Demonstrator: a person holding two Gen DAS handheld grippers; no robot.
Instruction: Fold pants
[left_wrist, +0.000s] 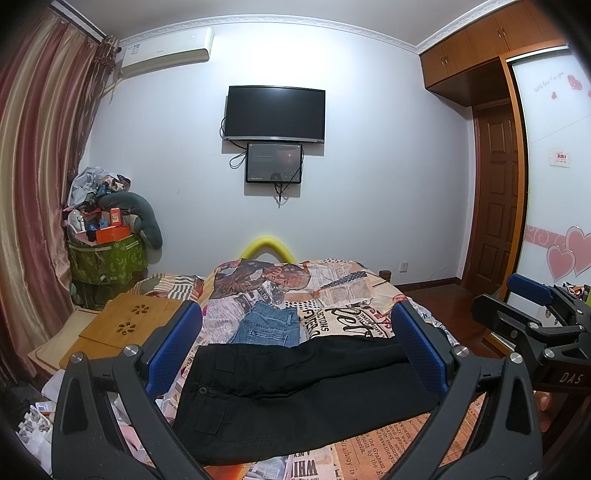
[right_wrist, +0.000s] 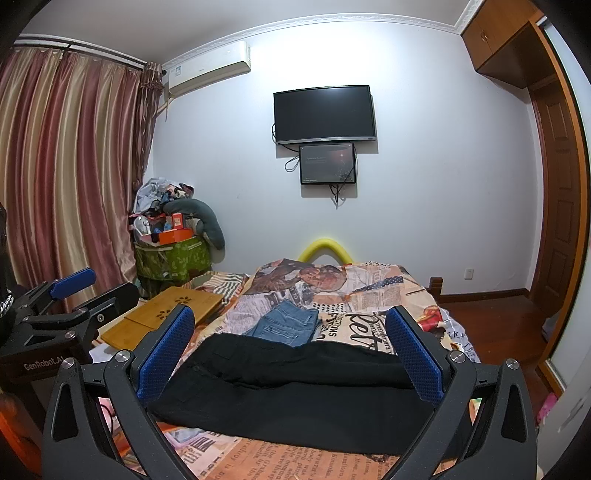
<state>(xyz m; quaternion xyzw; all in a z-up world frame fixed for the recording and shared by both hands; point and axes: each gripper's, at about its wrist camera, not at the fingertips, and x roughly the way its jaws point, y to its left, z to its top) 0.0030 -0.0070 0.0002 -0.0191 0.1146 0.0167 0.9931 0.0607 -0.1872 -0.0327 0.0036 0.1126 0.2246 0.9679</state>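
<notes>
Left wrist view, we see left gripper (left_wrist: 295, 343) spread wide and holding nothing, black pants (left_wrist: 295, 391) laid crosswise on the newsprint bedspread (left_wrist: 369, 295), folded jeans (left_wrist: 269, 325) just beyond them, right gripper (right_wrist: 291, 343) likewise wide open and empty above the pants.

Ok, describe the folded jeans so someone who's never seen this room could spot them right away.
Find the bed with the newspaper-print cover, below the wall TV. Black pants lie across its near end; the jeans sit just beyond them, toward the TV. They are the only blue denim there, small and folded, with a back pocket showing.
</notes>
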